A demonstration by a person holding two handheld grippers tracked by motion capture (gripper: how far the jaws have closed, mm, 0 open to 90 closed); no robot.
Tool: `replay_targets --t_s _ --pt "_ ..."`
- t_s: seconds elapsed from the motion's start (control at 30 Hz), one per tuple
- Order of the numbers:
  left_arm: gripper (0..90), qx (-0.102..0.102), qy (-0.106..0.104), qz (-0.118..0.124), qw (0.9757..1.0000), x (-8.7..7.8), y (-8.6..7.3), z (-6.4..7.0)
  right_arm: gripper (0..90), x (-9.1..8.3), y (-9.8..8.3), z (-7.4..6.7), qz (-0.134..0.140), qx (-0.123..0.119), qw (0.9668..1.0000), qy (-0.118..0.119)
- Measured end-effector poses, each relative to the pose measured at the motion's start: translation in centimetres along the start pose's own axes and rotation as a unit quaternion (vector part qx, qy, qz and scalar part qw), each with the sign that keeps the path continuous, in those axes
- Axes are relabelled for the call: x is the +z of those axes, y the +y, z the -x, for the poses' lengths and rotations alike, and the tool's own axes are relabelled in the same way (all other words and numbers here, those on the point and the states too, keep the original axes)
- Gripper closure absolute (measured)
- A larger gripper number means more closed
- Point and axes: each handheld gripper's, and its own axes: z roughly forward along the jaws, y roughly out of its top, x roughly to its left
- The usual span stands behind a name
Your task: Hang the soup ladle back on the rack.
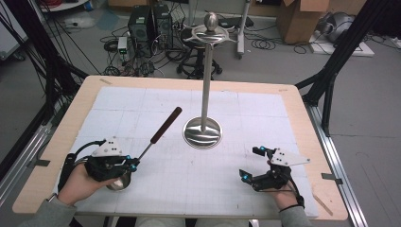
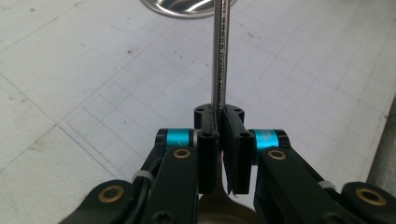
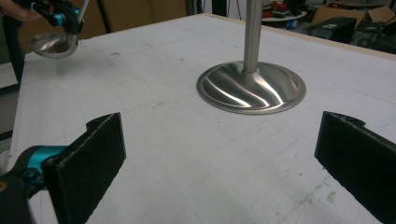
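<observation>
The left gripper sat at the near left of the bench, the person's left hand wrapped round its body from below and the forearm coming in from the bottom edge in a grey sleeve. Its jaws were pressed together on the thin metal shaft of a ladle. In the left gripper view the shaft rose straight up from between the two black pads, pinched between them. The ladle's steel bowl hung just under the gripper, close above the white gridded mat, and the shaft slanted up and away to the right, ending in a dark brown handle that pointed toward the stand. In the right gripper view the bowl showed at the far left under the left gripper.

The right gripper lay low at the near right of the bench, the right hand behind it, its jaws aimed left toward the middle of the mat. Those jaws stood spread wide with nothing between them; in its own view the two pads framed bare mat.

Between the two grippers, farther back, stood a steel stand with a round domed base, an upright pole and a flat disc with a ball on top. Its base lay well apart from both grippers.
</observation>
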Motion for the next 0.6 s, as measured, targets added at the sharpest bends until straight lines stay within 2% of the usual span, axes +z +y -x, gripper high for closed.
replay_targets --t_s 0.17,0.4,0.6 --pt "84.4 -0.007 0.022 0.030 0.9993 0.14 -0.12 -0.06 0.7 0.00 0.00 -0.01 0.000 0.000 1.0000 0.000" --pt "84.3 -0.017 0.028 0.061 0.9976 0.29 0.22 -0.07 0.7 -0.07 0.05 -0.16 0.001 0.003 1.0000 0.000" --pt "84.4 -0.025 0.036 0.099 0.9941 0.41 0.70 -0.10 0.7 -0.06 0.09 -0.22 0.002 0.000 1.0000 0.000"
